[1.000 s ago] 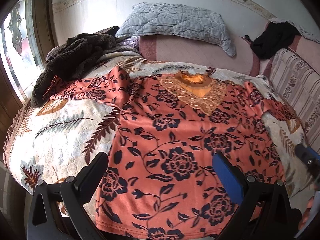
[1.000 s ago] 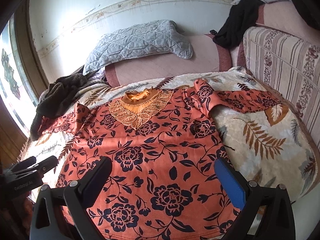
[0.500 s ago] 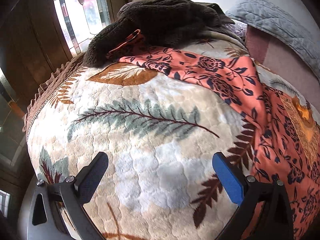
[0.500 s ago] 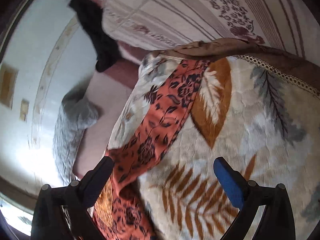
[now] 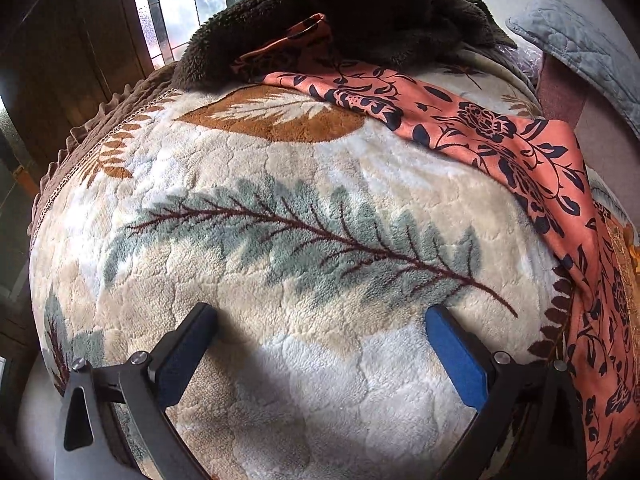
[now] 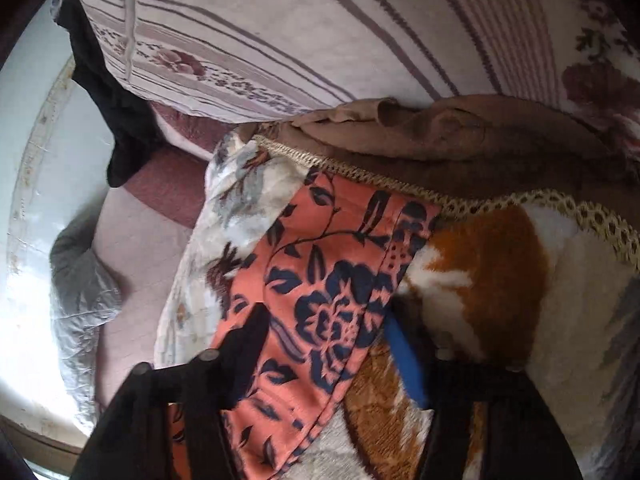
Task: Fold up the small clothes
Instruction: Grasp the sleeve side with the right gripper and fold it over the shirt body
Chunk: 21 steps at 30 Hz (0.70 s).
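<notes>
- The left tool [image 5: 320,328] hangs low over the plush leaf-patterned blanket [image 5: 280,240] on the bed, angled down at it, with its two fingers spread wide and only bare blanket between them; it holds nothing.
- The left sleeve [image 5: 460,120] of the orange floral blouse lies well ahead of that tool, running from a dark fleece garment [image 5: 360,8] at the far edge down to the right, where the blouse's body spreads along the picture's right side.
- A grey quilted pillow [image 5: 580,48] lies at the upper right of the left wrist view.
- The right tool [image 6: 324,328] is rolled to one side and sits down at the other sleeve [image 6: 332,272], near its cuff end; the black finger [image 6: 244,352] is on one edge of the sleeve and the blue-padded finger [image 6: 404,356] on the other.
- The gap between them is still about the sleeve's width, and the view is too blurred to tell whether cloth is pinched.
- Beyond the cuff lie the blanket's brown border [image 6: 460,144] and a striped cushion [image 6: 320,32].
- No readable writing or labels appear.
</notes>
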### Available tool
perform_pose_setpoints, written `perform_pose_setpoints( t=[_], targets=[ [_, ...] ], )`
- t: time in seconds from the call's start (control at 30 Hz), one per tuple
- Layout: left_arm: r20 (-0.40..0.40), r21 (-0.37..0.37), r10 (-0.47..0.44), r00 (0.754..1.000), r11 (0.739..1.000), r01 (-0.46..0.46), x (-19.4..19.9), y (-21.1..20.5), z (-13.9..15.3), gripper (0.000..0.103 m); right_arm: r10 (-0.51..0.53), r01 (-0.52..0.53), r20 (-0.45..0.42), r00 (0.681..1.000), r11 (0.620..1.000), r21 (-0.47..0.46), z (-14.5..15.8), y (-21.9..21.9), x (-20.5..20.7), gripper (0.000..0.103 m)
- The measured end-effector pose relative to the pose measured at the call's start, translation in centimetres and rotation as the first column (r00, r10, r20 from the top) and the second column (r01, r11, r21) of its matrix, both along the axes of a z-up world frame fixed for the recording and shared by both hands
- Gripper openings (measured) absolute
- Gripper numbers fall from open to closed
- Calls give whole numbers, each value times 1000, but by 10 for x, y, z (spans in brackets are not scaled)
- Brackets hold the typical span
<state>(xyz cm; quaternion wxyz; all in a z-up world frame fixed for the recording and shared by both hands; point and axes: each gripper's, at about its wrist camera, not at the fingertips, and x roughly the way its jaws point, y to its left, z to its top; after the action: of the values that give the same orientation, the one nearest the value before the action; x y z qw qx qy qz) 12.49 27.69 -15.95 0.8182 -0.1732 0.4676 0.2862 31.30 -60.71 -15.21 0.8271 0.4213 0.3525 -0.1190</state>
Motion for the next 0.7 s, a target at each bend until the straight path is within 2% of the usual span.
perform_pose_setpoints(
  t=[0.03,0.07,0.13,0.23,0.33,0.43,0.53,0.6,0.7],
  targets=[
    [6,2,-1,1000,1000,1,0,0,0,103,-9,9,-4,1000,1000,-9,-1,-2,1,48],
    [15,12,0,1000,1000,0,0,0,0,103,-14,13,-28,1000,999,-31,0,-3,4,27],
    [15,27,0,1000,1000,-1,1,0,-1,103,-7,3,-58,998,998,-70,6,-2,9,9],
    [5,19,-1,1000,1000,1,2,1,1,103,71,-67,18,997,986,-152,49,24,12,7],
    [1,15,-2,1000,1000,2,3,2,1,103,213,-180,136,967,958,-221,113,79,14,7],
    [5,2,-7,1000,1000,7,2,3,1,103,369,-309,268,890,920,-240,178,161,4,7],
    [18,-20,-6,1000,1000,6,1,7,2,103,519,-445,370,771,853,-271,225,261,-19,7],
    [21,-25,-11,1000,1000,11,0,7,2,103,595,-532,396,699,803,-269,230,329,-35,7],
    [29,-34,-19,999,999,20,-2,8,3,103,660,-633,392,641,743,-217,197,415,-52,11]
  ],
)
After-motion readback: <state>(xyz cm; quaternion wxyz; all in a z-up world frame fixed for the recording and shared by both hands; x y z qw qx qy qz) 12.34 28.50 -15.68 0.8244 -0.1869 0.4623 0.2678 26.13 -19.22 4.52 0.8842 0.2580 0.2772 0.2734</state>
